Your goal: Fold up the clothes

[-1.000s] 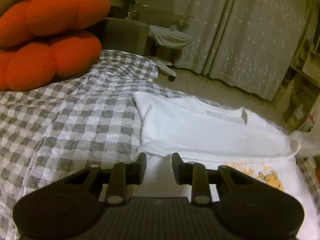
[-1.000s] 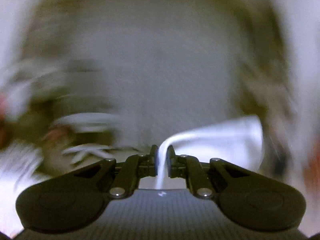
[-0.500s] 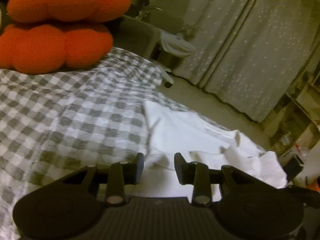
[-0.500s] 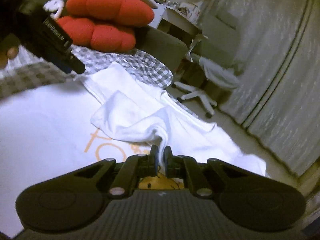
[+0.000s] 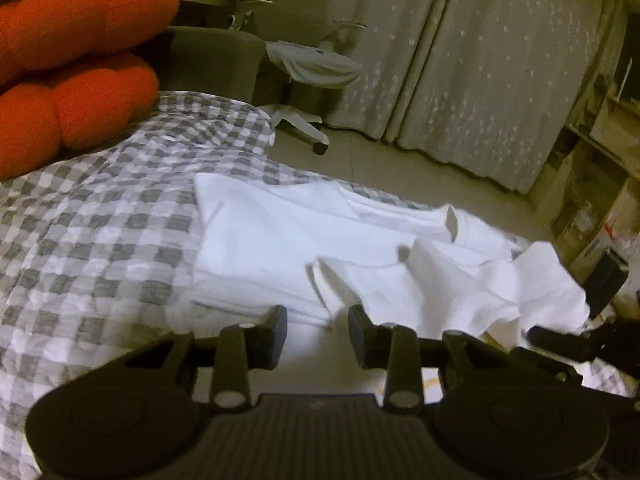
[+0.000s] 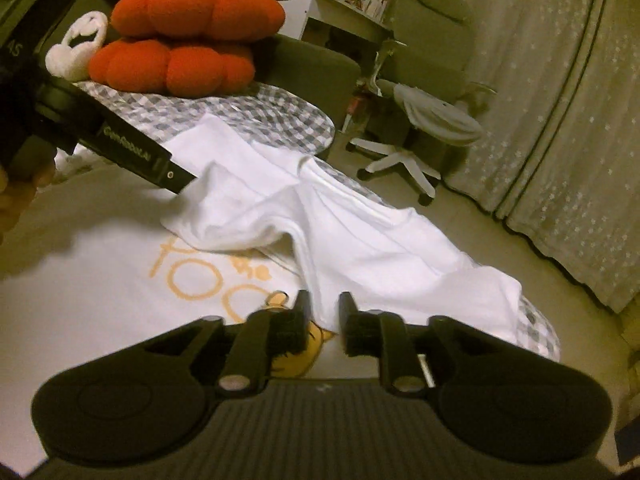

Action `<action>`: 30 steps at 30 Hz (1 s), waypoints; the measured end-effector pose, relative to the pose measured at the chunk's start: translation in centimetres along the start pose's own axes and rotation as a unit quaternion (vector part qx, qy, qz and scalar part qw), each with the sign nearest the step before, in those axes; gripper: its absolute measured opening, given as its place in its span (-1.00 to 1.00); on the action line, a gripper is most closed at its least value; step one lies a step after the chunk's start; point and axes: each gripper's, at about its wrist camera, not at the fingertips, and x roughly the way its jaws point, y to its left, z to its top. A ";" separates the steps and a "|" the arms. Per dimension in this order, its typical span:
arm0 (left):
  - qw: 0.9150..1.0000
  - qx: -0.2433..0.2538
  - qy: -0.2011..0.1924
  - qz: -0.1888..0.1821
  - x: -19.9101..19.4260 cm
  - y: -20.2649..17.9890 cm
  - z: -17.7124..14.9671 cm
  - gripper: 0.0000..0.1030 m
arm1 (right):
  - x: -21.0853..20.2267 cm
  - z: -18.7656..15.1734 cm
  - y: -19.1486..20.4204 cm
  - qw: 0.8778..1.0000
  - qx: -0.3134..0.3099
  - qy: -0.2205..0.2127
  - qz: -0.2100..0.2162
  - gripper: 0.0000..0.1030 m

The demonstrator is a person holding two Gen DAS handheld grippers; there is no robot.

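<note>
A white T-shirt with an orange print lies on the grey checked bedcover. One side of it is folded inward in a rumpled heap. My left gripper hovers open just above the shirt's near part, with nothing between its fingers. My right gripper is low over the print and its jaws are opening. The edge of the folded white cloth runs down into the gap between them, and the pads stand off it. The left tool's black casing shows at the upper left of the right wrist view.
Orange cushions and a white plush toy sit at the head of the bed. Beyond the bed's edge are bare floor, a white-footed office chair, starred curtains and cluttered shelves.
The right gripper swung down with a pinched fold of white cloth, laid it across the shirt and spread its jaws off it. The left gripper shifted over the shirt and stayed open.
</note>
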 end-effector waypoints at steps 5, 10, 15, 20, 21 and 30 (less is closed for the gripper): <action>1.000 0.013 -0.005 0.014 0.0 -0.5 0.1 -0.36 | 0.4 0.0 -0.6 1.000 0.018 0.010 -0.008 -0.31; 0.999 0.026 -0.008 0.019 -0.4 -1.2 0.1 -0.86 | 0.0 -0.1 -1.1 1.000 0.027 0.002 -0.004 -0.28; 1.000 0.015 -0.004 0.007 -1.0 -0.6 0.3 -1.00 | 0.1 -0.4 -1.6 1.000 0.031 0.004 -0.001 -0.28; 1.000 -0.007 -0.008 -0.010 -2.0 0.8 0.5 -1.00 | -0.1 -0.6 -2.5 0.999 0.038 0.011 0.001 -0.28; 1.000 -0.018 -0.009 -0.017 -2.0 1.2 0.6 -1.00 | -0.2 -0.6 -2.8 0.999 0.042 0.010 0.002 -0.28; 0.998 -0.015 -0.002 -0.060 -1.1 -0.3 0.4 -0.73 | -0.8 -0.9 -4.3 0.998 0.062 0.011 0.004 -0.28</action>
